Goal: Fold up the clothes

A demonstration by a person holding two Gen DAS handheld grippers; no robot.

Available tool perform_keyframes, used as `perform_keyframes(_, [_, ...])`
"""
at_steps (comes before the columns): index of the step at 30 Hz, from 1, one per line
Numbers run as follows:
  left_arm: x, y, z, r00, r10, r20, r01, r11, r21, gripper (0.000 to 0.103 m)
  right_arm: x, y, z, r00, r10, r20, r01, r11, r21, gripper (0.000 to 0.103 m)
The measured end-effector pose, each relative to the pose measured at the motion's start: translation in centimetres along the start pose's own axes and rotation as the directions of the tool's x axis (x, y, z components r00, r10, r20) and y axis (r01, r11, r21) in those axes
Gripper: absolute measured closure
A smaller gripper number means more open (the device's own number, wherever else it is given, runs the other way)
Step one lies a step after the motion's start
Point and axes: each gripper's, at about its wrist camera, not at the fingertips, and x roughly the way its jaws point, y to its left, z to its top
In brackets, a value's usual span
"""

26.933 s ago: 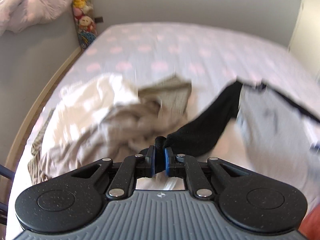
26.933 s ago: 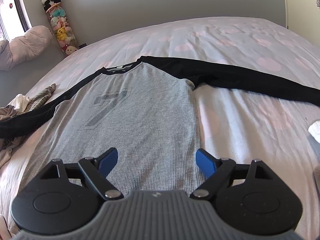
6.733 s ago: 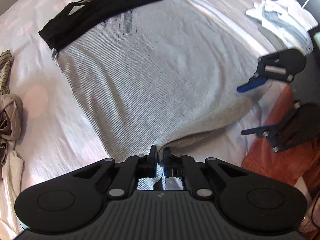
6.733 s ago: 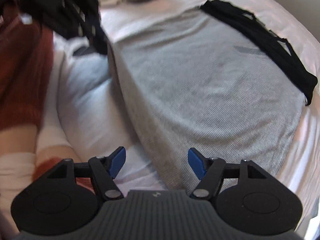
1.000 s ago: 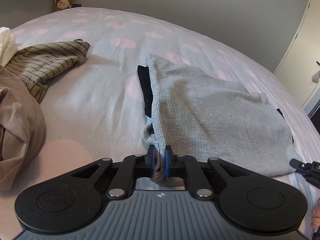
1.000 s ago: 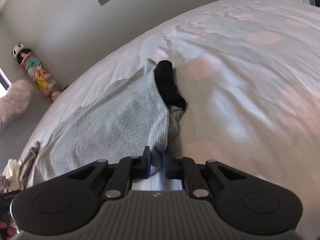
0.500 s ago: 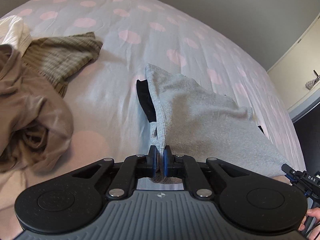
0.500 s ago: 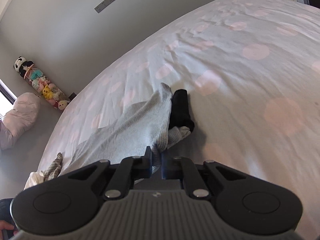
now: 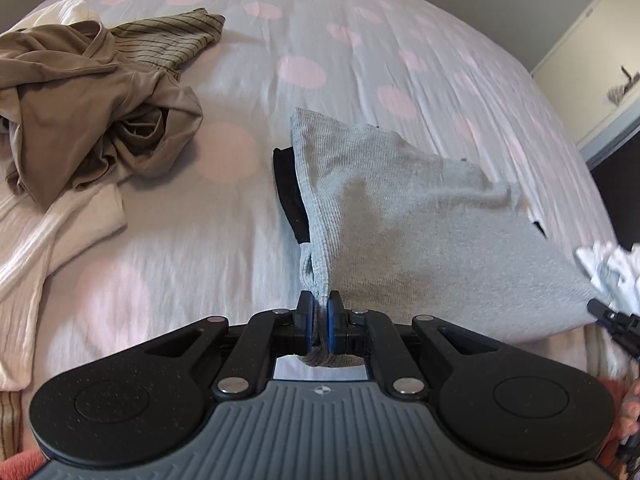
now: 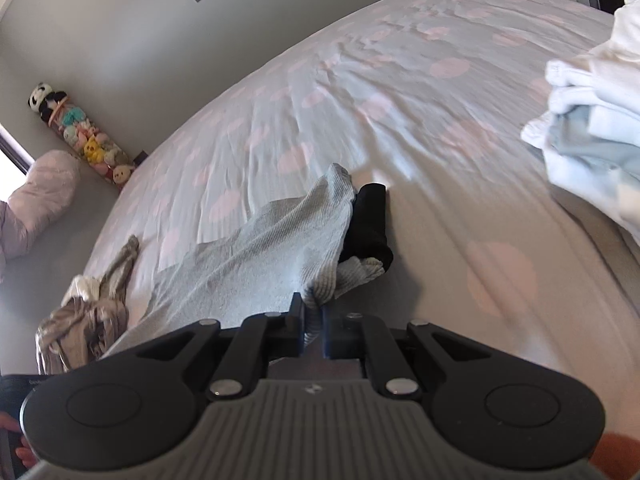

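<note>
We have lifted the grey shirt [image 9: 400, 216] higher off the bed [image 9: 360, 40]; left gripper [image 9: 319, 320] and right gripper [image 10: 313, 322] stay clamped on its near corners, ready for moving it.

Daylight fills both views, soft and bright, with the strongest glare on the white garment [image 9: 52, 232] at the left of the left wrist view and on the pale stack of clothes [image 10: 592, 120] at the right of the right wrist view (both nearly washed out). The grey shirt [image 9: 420, 220] carries a soft shadow in its folds, and the gripper bodies sit dark in the foreground. Fisheye bending curves the spotted bedsheet [image 10: 360, 80] into a dome, and motion blur smears the outer edges
</note>
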Motion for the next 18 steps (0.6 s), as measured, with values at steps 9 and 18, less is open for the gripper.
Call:
perform_keyframes(9, [2.9, -0.5, -1.8, 0.994, 0.077, -0.075, -0.073, 0.996, 0.055, 0.097, 2.6, 1.5, -2.7, 0.979, -0.173, -0.111, 0.147, 0.966, -0.214, 0.093])
perform_keyframes(18, [3.1, 1.3, -2.0, 0.992, 0.041, -0.118, -0.046, 0.998, -0.041, 0.095, 3.3, 1.6, -3.2, 0.959, -0.229, -0.170, 0.177, 0.945, -0.276, 0.078])
